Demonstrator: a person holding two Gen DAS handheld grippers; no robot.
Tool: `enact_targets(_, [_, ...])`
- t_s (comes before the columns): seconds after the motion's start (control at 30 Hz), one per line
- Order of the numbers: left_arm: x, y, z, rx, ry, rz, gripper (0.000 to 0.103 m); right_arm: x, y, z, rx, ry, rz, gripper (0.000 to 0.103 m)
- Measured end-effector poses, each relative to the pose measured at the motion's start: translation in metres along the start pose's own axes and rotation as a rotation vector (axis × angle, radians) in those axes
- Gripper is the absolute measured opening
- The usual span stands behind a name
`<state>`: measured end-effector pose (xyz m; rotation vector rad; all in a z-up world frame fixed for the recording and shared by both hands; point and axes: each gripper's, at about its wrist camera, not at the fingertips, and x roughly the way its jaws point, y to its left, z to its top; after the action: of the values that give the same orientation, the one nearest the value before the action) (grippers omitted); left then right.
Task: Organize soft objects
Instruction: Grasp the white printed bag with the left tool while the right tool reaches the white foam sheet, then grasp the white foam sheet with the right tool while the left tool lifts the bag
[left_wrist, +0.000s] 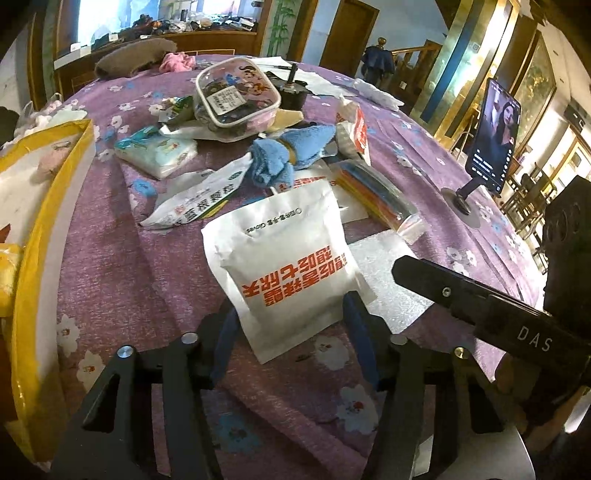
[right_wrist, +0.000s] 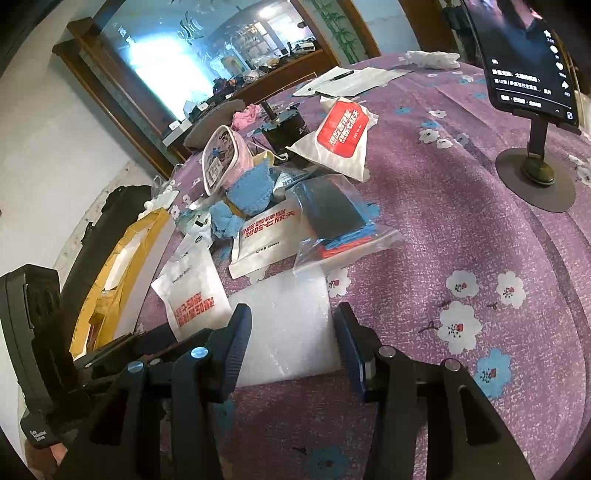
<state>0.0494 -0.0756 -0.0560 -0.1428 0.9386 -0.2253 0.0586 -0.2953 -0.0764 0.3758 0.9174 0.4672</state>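
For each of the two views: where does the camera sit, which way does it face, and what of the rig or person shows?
Left wrist: sits behind the left tongs, looking down across the purple tablecloth at the white pouch between its fingers; the right tongs' body enters from the right.
Right wrist: sits behind the right tongs, looking down at the foam sheet between its fingers; the left tongs' body shows at left.
Shared: pouch, foam sheet, blue towel, phone on its stand.
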Motion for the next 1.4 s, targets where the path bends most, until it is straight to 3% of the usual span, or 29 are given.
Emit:
enact_targets(0.13, [-0.005,0.011,-0.002,-0.029,0.001,0.002,0.04,0.002,0.007,-0.001,-0.036,-0.003,-0.033,0.048])
enact_targets(0.27, [-0.007,0.016,-0.005,-0.021,0.005,0.044,0.02,0.006,0.022,-0.007,-0.133,-0.01,-0.104,0.053])
enact_targets(0.5, [-0.016,0.029,-0.008,-0.096,-0.002,0.033,0.01,0.011,0.036,-0.013,-0.243,-0.014,-0.15,0.068])
enact_targets(0.63, [-0.021,0.031,-0.007,-0.121,-0.006,0.009,0.007,0.015,0.045,-0.018,-0.296,-0.02,-0.18,0.073])
enact_targets(1.0, [-0.036,0.041,-0.003,-0.188,-0.041,-0.008,0.006,0.024,0.067,-0.033,-0.437,-0.033,-0.256,0.072])
enact_targets(1.1, [-0.037,0.042,-0.004,-0.195,-0.04,-0.008,0.006,0.02,0.061,-0.028,-0.393,-0.042,-0.243,0.061])
enact_targets(1.4, [-0.037,0.045,-0.006,-0.203,-0.032,-0.009,0.006,0.009,0.036,-0.016,-0.185,-0.049,-0.097,0.059])
